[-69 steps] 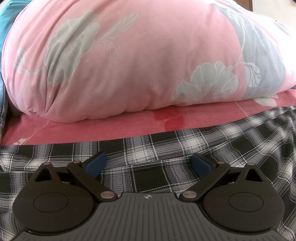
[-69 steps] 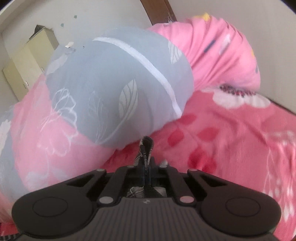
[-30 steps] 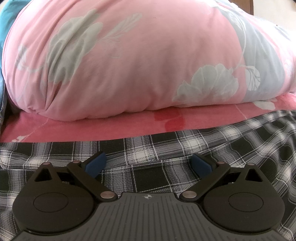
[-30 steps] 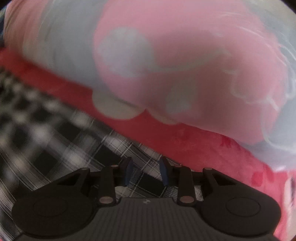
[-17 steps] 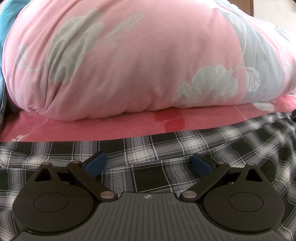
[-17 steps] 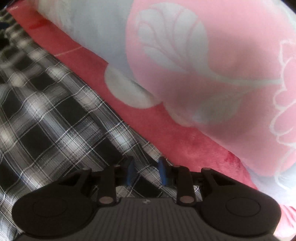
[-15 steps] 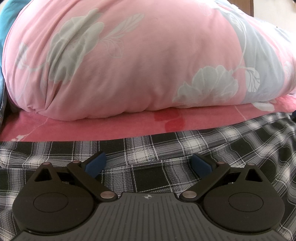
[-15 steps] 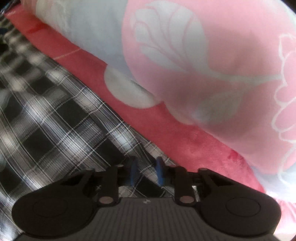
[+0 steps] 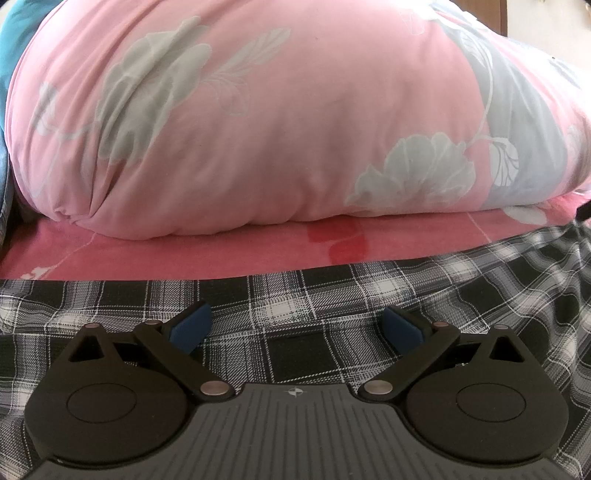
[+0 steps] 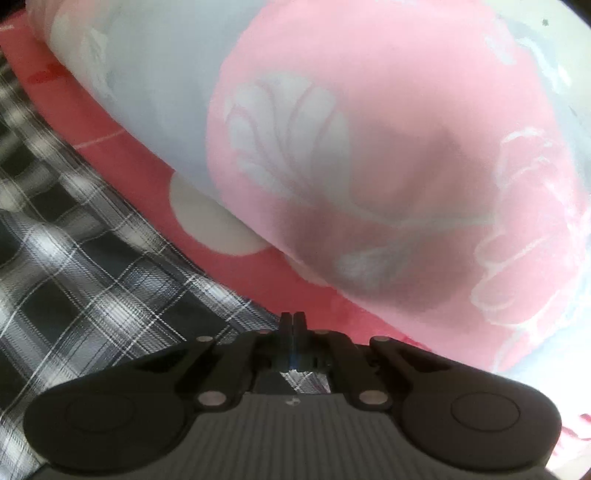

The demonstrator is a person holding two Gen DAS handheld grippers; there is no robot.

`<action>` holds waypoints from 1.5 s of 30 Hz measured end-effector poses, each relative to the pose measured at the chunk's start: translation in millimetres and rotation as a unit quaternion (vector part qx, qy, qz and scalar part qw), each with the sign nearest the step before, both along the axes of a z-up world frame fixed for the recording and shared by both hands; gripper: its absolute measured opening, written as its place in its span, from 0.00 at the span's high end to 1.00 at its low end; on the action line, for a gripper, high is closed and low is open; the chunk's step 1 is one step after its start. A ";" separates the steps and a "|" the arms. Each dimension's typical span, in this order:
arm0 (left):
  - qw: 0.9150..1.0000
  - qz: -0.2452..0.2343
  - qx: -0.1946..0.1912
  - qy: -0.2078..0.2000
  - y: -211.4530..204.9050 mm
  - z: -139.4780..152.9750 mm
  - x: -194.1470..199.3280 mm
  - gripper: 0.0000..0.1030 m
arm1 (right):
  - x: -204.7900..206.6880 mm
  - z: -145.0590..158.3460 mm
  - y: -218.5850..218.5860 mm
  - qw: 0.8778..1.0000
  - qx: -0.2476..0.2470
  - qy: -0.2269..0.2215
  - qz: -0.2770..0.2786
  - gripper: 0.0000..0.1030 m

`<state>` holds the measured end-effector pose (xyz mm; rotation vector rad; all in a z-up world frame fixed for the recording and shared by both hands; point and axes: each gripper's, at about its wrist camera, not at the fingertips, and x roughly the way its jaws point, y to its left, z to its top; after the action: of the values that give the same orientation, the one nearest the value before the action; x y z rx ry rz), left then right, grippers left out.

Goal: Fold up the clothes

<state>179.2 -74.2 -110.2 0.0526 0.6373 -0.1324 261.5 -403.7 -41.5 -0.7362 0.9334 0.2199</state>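
Observation:
A black-and-white plaid garment (image 9: pixel 332 291) lies spread flat on the red bed sheet (image 9: pixel 184 254). My left gripper (image 9: pixel 295 325) hovers low over its near part, open wide, with only flat cloth below its blue pads (image 9: pixel 188 326). In the right wrist view the same plaid garment (image 10: pixel 92 258) fills the left side. My right gripper (image 10: pixel 293 321) sits at its edge beside the sheet, its fingers pressed together on the cloth. A patch of plaid shows behind the pads. The pinched fold itself is hidden.
A big pink duvet (image 9: pixel 258 129) with grey flowers is bunched up just beyond the garment and fills the right wrist view too (image 10: pixel 369 147). A teal cloth (image 9: pixel 14 48) shows at the far left. A dark wooden headboard (image 9: pixel 508 16) stands behind the duvet.
The right gripper came down over the plaid garment's edge, rolled a little, and its jaws closed from partly open to fully together. The left gripper has not moved.

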 end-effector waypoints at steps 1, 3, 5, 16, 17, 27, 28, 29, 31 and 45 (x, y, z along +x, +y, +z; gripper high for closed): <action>1.000 0.000 0.000 0.000 0.0 0.0 0.0 0.03 | 1.4 -6.9 1.6 1.000 -0.007 0.004 0.002 1.00; 1.000 0.000 0.001 0.000 0.0 0.0 0.1 0.03 | 2.6 -13.7 2.5 1.000 -0.022 -0.008 -0.001 1.00; 1.000 0.000 0.001 0.000 0.4 0.3 -0.1 0.03 | 2.5 -6.2 -4.1 0.999 -0.013 -0.025 -0.014 1.00; 1.000 0.000 0.005 0.001 0.1 1.7 0.1 0.03 | -26.9 28.2 -47.8 0.999 0.019 -0.030 -0.030 0.58; 1.000 0.000 0.005 0.001 0.0 1.8 0.0 0.03 | -27.8 23.8 -46.5 0.999 0.012 -0.020 -0.022 0.59; 1.000 0.001 0.009 0.001 -2.7 1.4 2.2 0.03 | -4.3 6.4 -55.1 0.999 0.012 0.035 -0.012 0.63; 1.000 0.001 0.010 0.001 -2.8 1.4 2.4 0.03 | -3.0 7.5 -57.0 0.999 0.018 0.038 -0.014 0.66; 1.000 0.001 0.010 0.001 -2.8 1.5 2.5 0.03 | -1.3 9.1 -59.2 0.999 0.025 0.041 -0.018 0.69; 1.000 0.001 0.010 0.001 -3.1 1.7 2.5 0.03 | 1.6 11.7 -63.5 0.998 0.041 0.047 -0.025 0.73; 1.000 -0.001 0.010 0.001 -2.5 0.2 3.7 0.03 | 2.0 28.7 -39.6 0.999 0.024 0.019 -0.024 1.00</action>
<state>182.9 -76.8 -110.0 0.0730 0.6408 -0.1279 263.6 -443.3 -12.9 -0.6655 0.9785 0.2144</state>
